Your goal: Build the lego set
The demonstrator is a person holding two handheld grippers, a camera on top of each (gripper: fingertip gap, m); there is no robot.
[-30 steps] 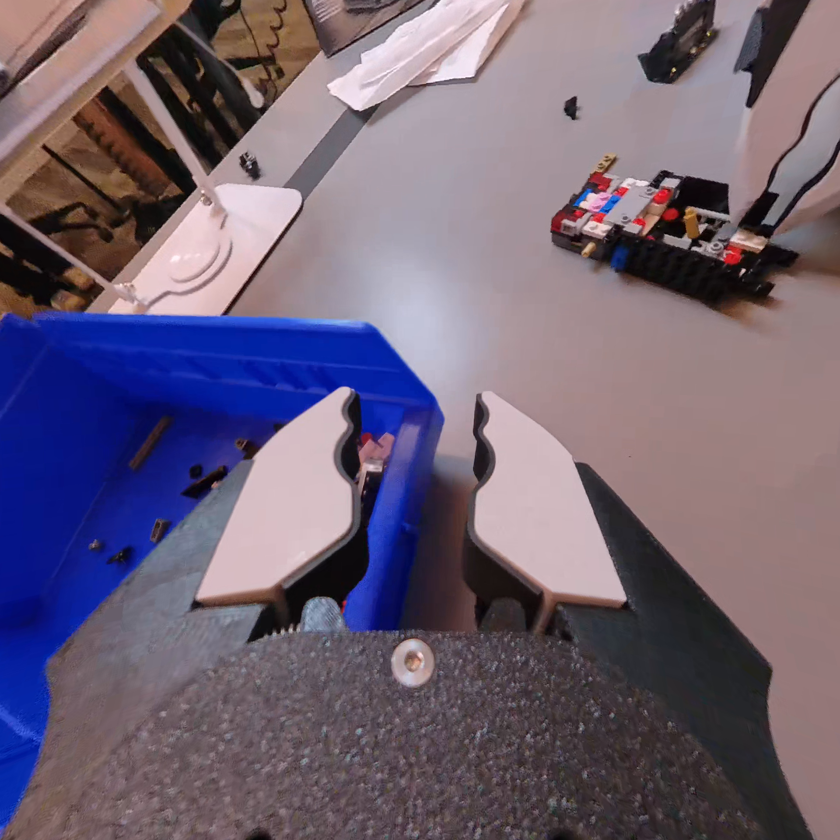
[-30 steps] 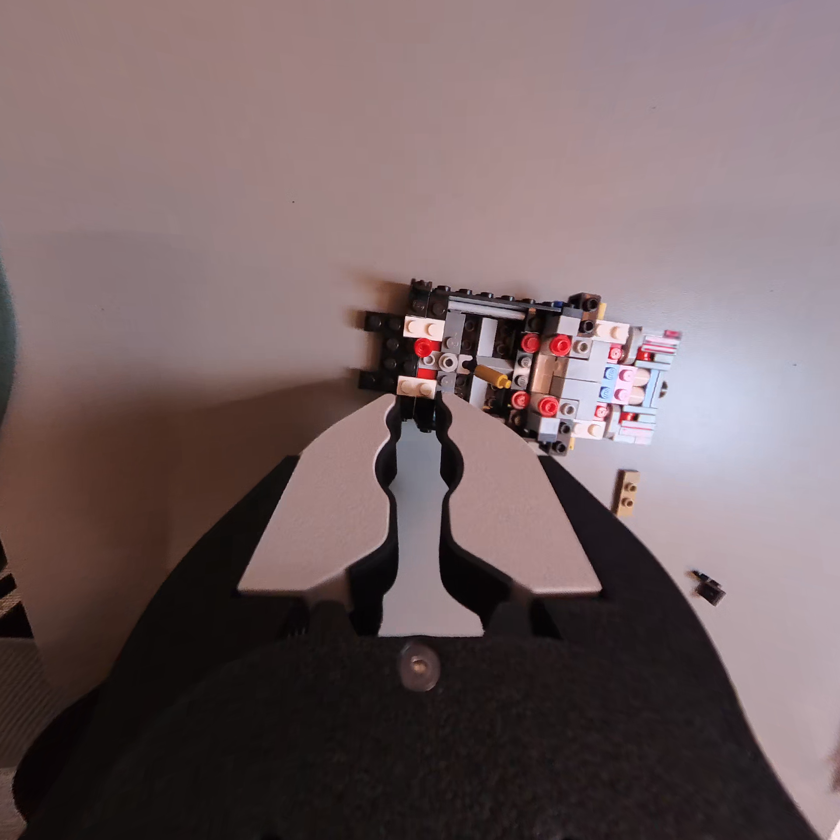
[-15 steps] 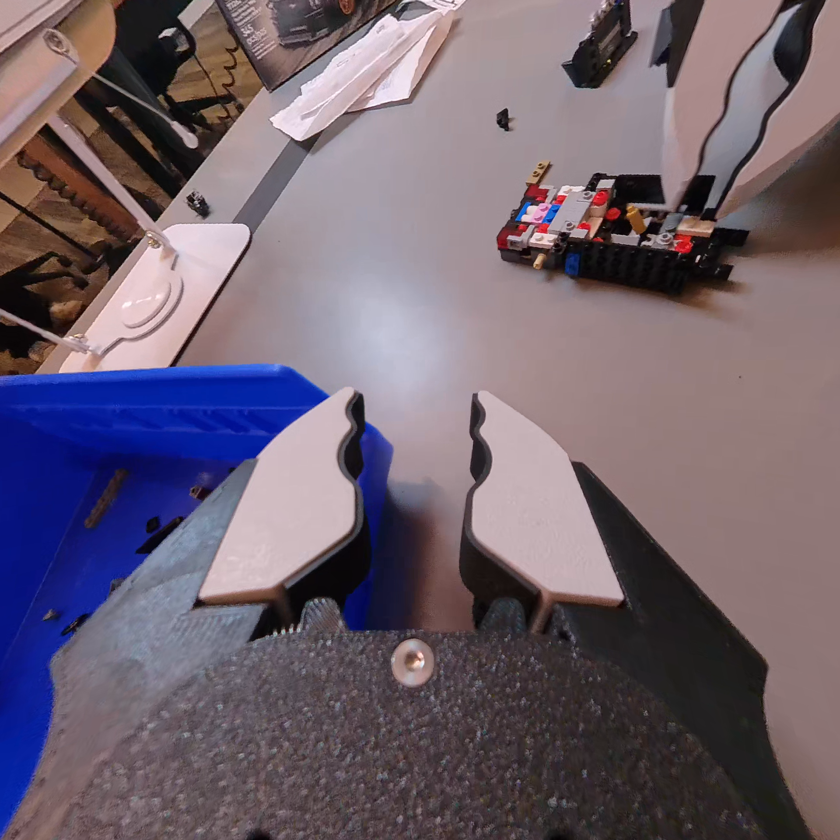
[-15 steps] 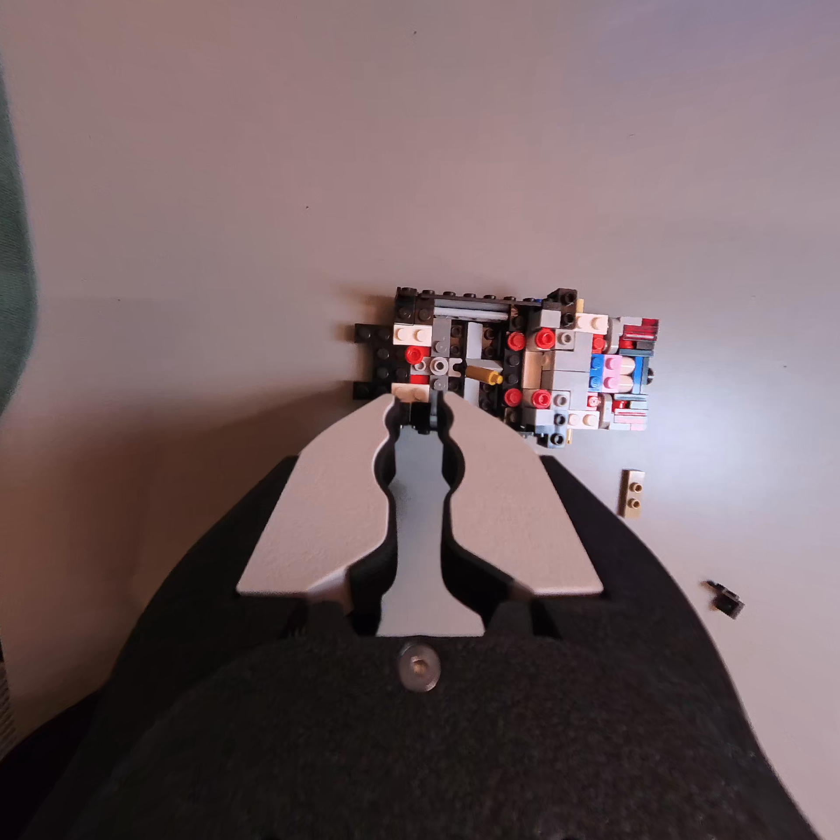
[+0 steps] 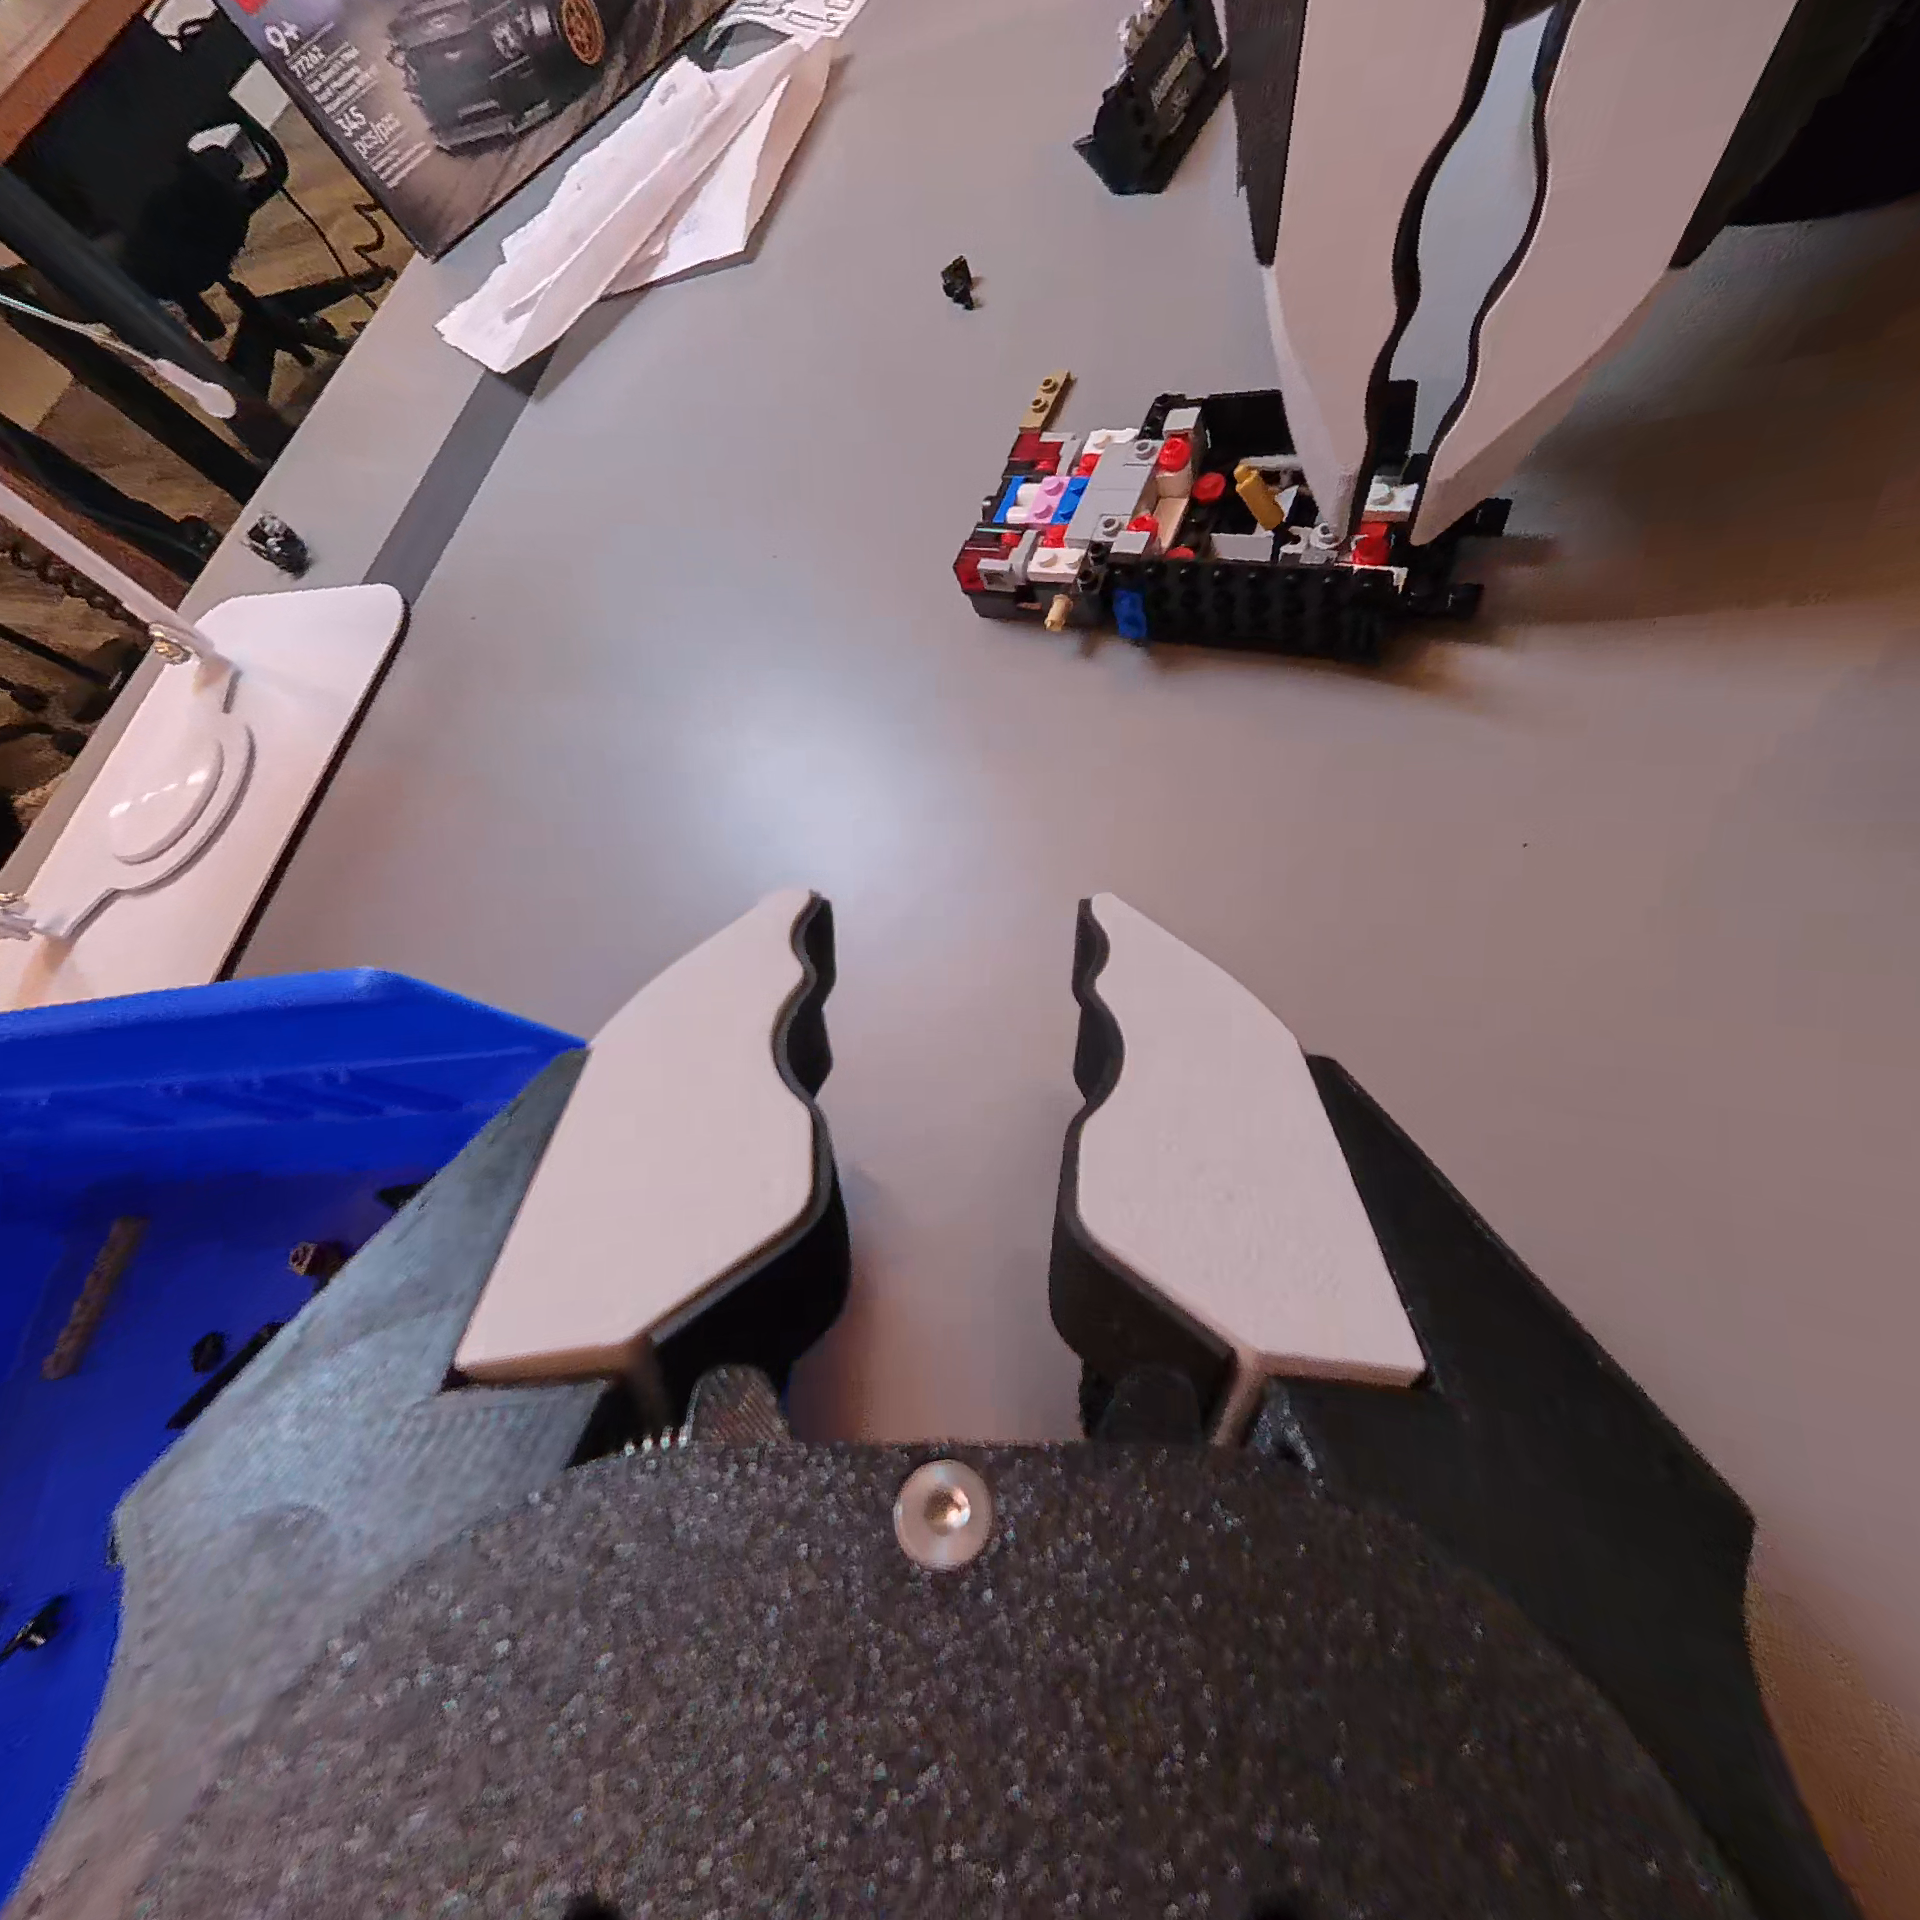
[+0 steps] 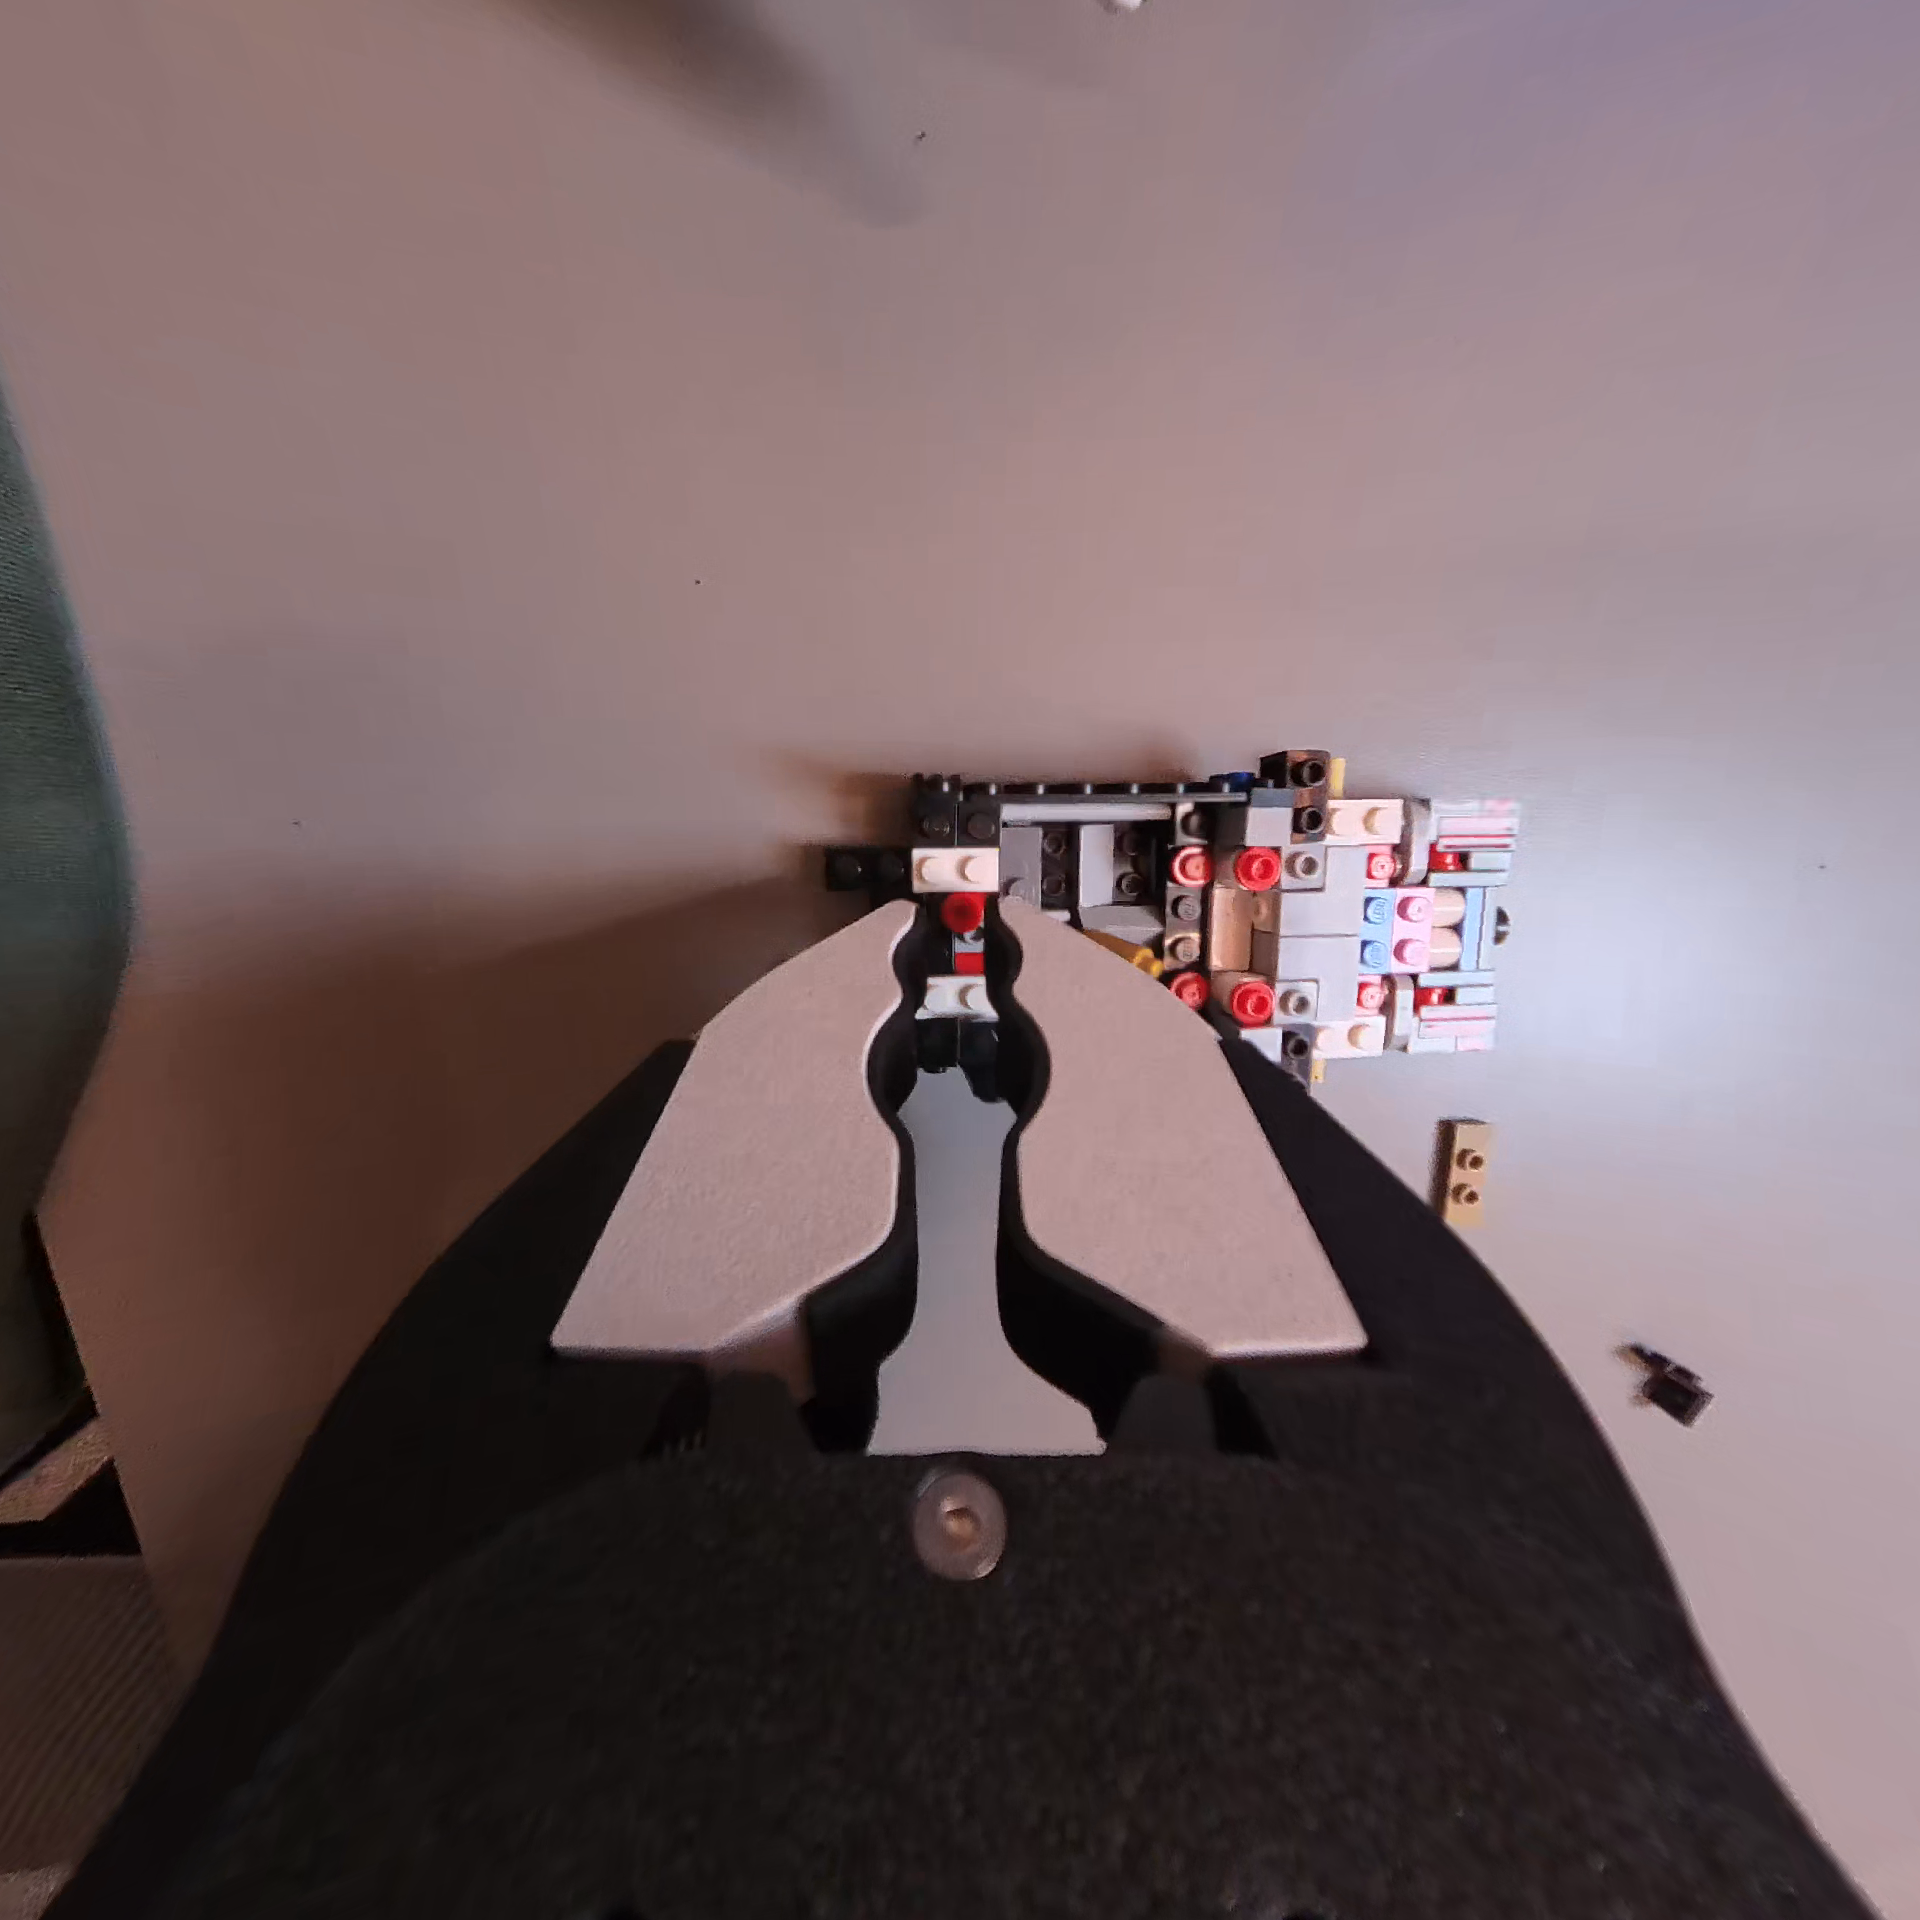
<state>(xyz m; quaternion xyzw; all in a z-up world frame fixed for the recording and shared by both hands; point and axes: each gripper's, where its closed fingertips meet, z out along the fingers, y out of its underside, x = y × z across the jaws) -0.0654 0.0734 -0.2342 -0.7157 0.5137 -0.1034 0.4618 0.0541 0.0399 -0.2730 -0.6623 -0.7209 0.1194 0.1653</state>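
The partly built lego model (image 5: 1195, 540), a black base with grey, red, white, blue and pink pieces, lies on the grey table (image 5: 831, 727). My left gripper (image 5: 951, 935) is open and empty, low over the table beside the blue bin (image 5: 260, 1039), well short of the model. My right gripper (image 6: 958, 912) has a narrow gap between its jaws and points down on the model's (image 6: 1247, 914) black end. Its tips straddle a red stud (image 6: 963, 911) and a white plate (image 6: 958, 995). It also shows in the left wrist view (image 5: 1387, 509), tips touching the model.
A loose tan plate (image 6: 1466, 1172) and a small black piece (image 6: 1670, 1387) lie near the model. The bin holds several small dark pieces. White papers (image 5: 644, 218), the set's box (image 5: 468, 94), a black sub-build (image 5: 1158, 114) and a white stand base (image 5: 208, 748) sit farther off. My right fingertips sit around 15 centimeters from my left ones. To the black sub-build (image 5: 1158, 114): right tips about 20 centimeters, left tips about 30 centimeters.
My left gripper has moved right, off the blue bin and out over the table, still open. My right gripper has moved forward from the model's edge onto its black end.
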